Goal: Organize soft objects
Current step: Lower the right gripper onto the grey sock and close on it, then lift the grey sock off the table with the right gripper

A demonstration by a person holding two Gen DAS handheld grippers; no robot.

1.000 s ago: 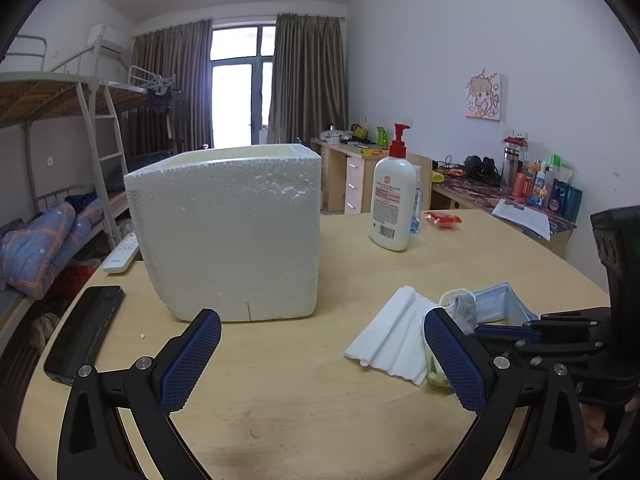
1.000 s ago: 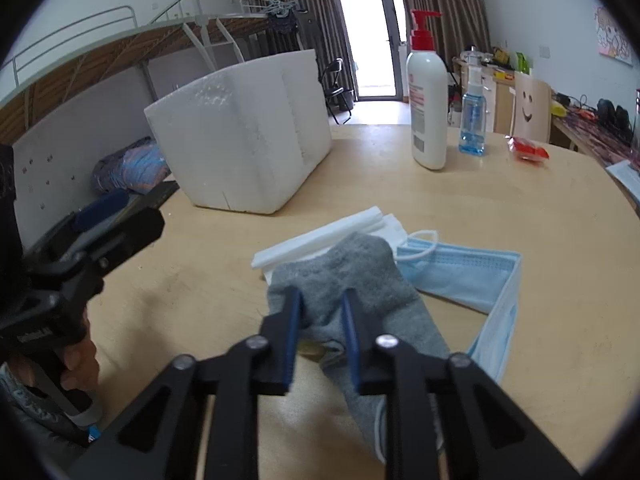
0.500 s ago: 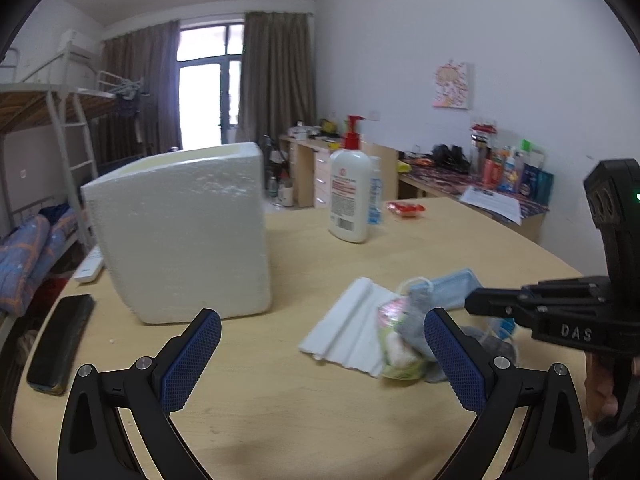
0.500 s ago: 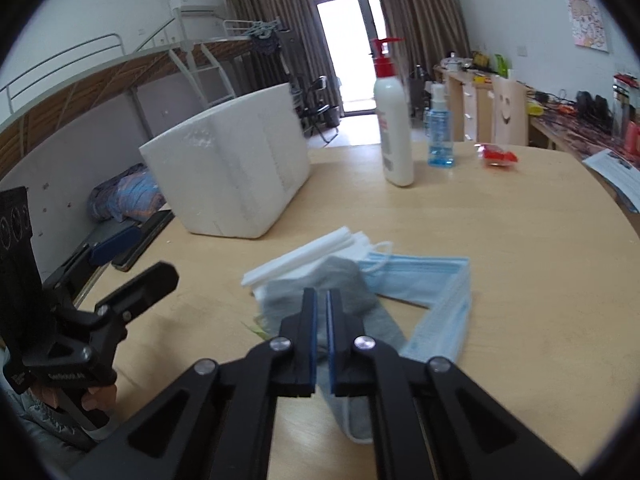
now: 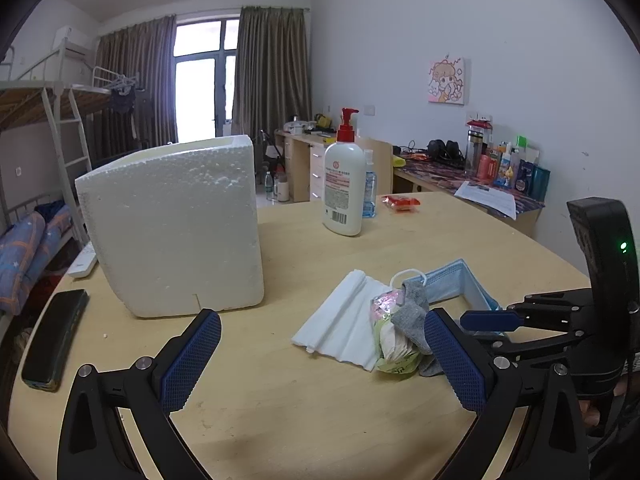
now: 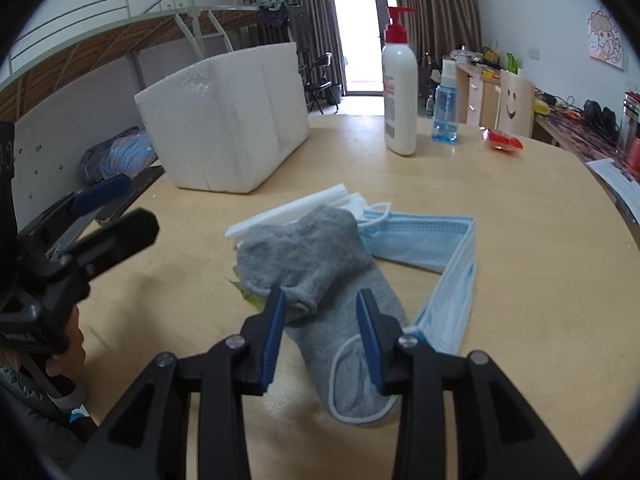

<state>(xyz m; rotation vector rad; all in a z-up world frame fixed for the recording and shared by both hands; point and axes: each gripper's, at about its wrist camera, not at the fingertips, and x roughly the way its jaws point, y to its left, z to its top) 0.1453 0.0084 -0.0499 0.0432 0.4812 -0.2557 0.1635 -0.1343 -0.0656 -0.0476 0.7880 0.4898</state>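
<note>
A grey sock (image 6: 320, 264) lies on the wooden table, folded over a crinkly snack packet (image 5: 394, 354); the sock also shows in the left wrist view (image 5: 414, 320). Beside it lie blue face masks (image 6: 436, 248) and a folded white cloth (image 6: 296, 210), which also shows in the left wrist view (image 5: 340, 322). A white foam box (image 5: 176, 224) stands at the left. My right gripper (image 6: 322, 322) is open, its jaws either side of the sock's cuff. My left gripper (image 5: 320, 360) is open and empty above the table, left of the pile.
A white pump bottle (image 5: 344, 190), a small blue bottle (image 6: 444, 114) and a red packet (image 5: 400, 202) stand farther back. A black case (image 5: 52, 338) and a white remote (image 5: 82, 266) lie at the table's left edge. A desk and a bunk bed stand beyond.
My right gripper was shut on the sock half a second ago and is now open, with the sock lying on the table. The left gripper has shifted slightly.
</note>
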